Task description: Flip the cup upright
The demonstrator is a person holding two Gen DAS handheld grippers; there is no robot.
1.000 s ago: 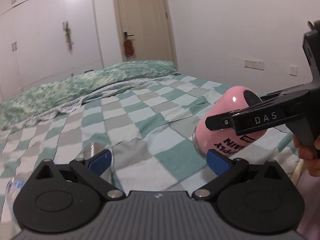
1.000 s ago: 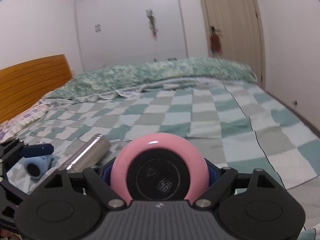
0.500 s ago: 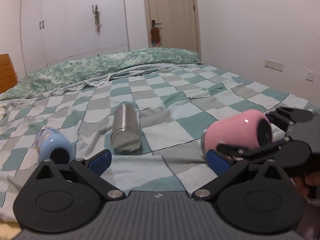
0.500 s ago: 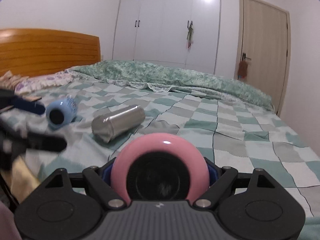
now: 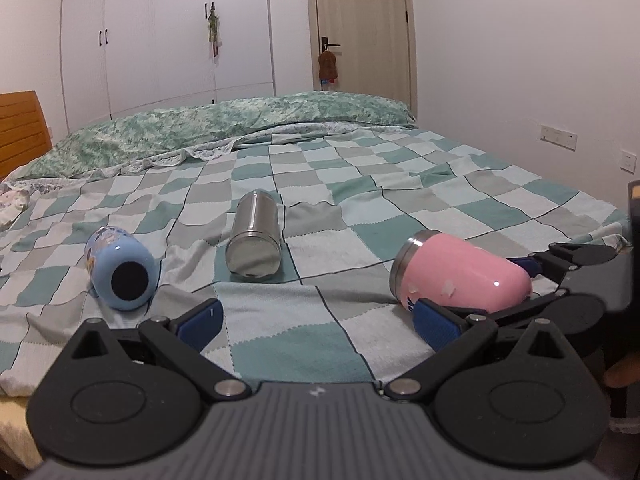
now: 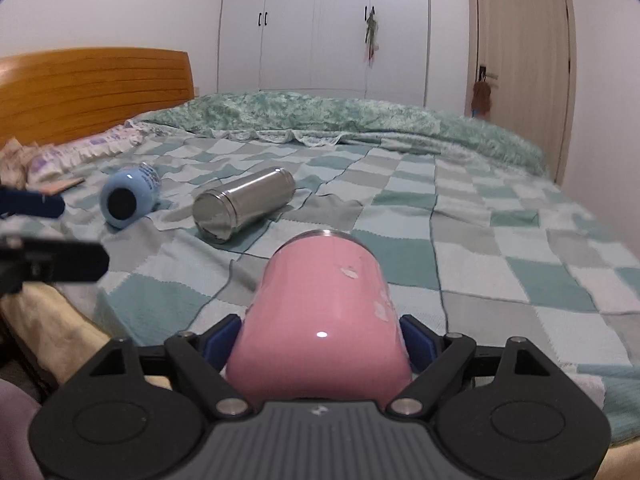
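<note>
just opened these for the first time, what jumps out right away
The pink cup fills the near middle of the right wrist view, lying on its side and clamped at its base by the right tool. Beyond it on the checked blanket, a steel flask and a blue cup also lie tipped over, to the left.

The bed (image 5: 400,184) in front of me was spread with a checked blanket (image 5: 460,200) of teal, grey and pale squares. A green patterned quilt (image 5: 240,128) lay bunched along its far side. On the blanket a steel flask (image 5: 254,240) lay on its side, base toward me. Left of it, near but apart, lay a blue cup (image 5: 120,272), also on its side. A pink cup (image 5: 460,276) lay to the right, its metal rim on the blanket.
</note>
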